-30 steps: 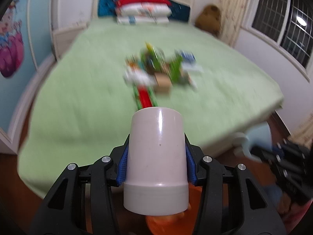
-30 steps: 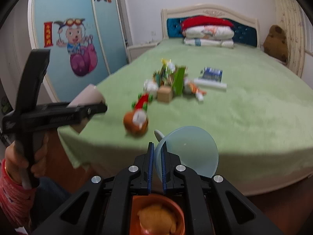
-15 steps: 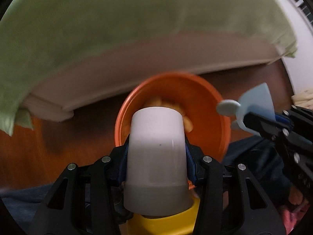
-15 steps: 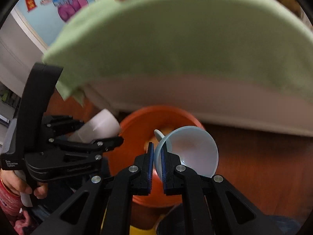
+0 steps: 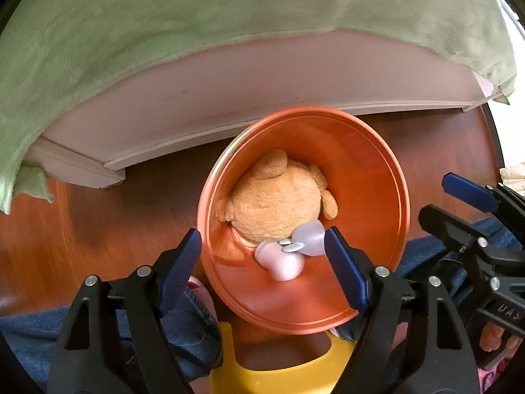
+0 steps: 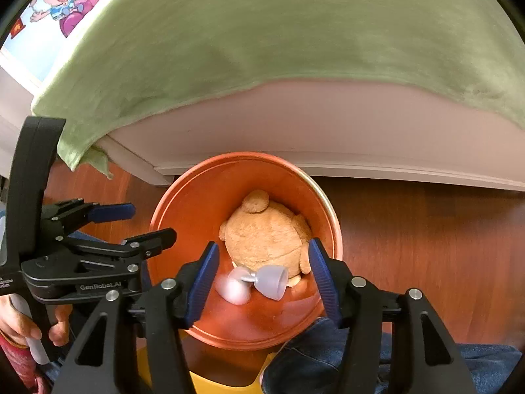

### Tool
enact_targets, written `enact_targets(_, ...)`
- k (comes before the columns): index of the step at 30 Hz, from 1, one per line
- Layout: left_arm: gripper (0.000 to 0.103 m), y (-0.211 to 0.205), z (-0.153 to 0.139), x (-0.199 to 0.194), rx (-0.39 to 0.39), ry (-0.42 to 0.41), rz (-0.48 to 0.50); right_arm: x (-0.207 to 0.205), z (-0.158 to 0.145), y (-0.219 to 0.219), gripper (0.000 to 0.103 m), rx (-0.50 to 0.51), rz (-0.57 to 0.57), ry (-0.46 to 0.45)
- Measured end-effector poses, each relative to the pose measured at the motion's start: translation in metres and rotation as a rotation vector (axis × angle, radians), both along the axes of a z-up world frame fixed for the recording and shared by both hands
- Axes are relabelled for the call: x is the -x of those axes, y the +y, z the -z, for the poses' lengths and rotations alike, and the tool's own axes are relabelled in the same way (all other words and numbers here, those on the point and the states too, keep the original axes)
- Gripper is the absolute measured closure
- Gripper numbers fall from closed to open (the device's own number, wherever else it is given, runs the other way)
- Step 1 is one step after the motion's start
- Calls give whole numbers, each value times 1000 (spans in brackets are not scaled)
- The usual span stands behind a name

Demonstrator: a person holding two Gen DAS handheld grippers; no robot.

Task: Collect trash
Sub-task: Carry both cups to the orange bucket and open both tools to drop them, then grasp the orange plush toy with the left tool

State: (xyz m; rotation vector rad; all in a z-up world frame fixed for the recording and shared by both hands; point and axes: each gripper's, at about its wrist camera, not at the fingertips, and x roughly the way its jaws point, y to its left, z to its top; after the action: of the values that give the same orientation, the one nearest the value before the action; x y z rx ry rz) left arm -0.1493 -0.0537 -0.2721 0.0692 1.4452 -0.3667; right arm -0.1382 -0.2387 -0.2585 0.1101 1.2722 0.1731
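Both grippers point steeply down over a round orange plastic bin (image 5: 370, 177) that stands on the dark red wooden floor (image 6: 426, 229), just beside the white bed base (image 5: 229, 82). My left gripper (image 5: 262, 272) has its blue-padded jaws standing apart, having just been opening, with nothing between the pads. My right gripper (image 6: 262, 279) reads the same: jaws apart, just opened, nothing clamped. In the right wrist view the left gripper appears at the left edge, a hand (image 6: 19, 325) on its handle.

Inside the bin I note three items. A tan plush toy (image 5: 279, 197) lies across the bottom. A pale pink plastic cup (image 5: 279, 259) lies on its side against the near wall of the bin, blurred in the right wrist view. A translucent pale blue plastic funnel-shaped piece (image 6: 272, 279) lies touching the cup and the plush toy.

A light green blanket (image 6: 262, 32) hangs over the bed edge above the bin. Blue denim (image 6: 311, 361) and a yellow object (image 5: 282, 371) show at the bottom of both views.
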Motion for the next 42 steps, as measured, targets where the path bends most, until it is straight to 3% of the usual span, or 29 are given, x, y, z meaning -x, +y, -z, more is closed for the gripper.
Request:
enact_targets(18, 28, 8, -16, 1, -18, -32, -37, 2, -10, -10, 38, -18, 56, -53)
enact_targets(25, 27, 14, -74, -1, 20, -236, -44, 5, -53, -16, 28, -34, 75, -182)
enact_targets(30, 21, 20, -115, -8, 50, -372, -52, 13, -88, -17, 24, -37, 80, -294)
enact_targets(37, 21, 24, -164, -57, 151, -479, -94, 22, -103, -9, 24, -76, 55, -332)
enact_targets(42, 21, 12, -186, -105, 170, -545, -136, 26, -99, -6, 24, -78, 45, -322)
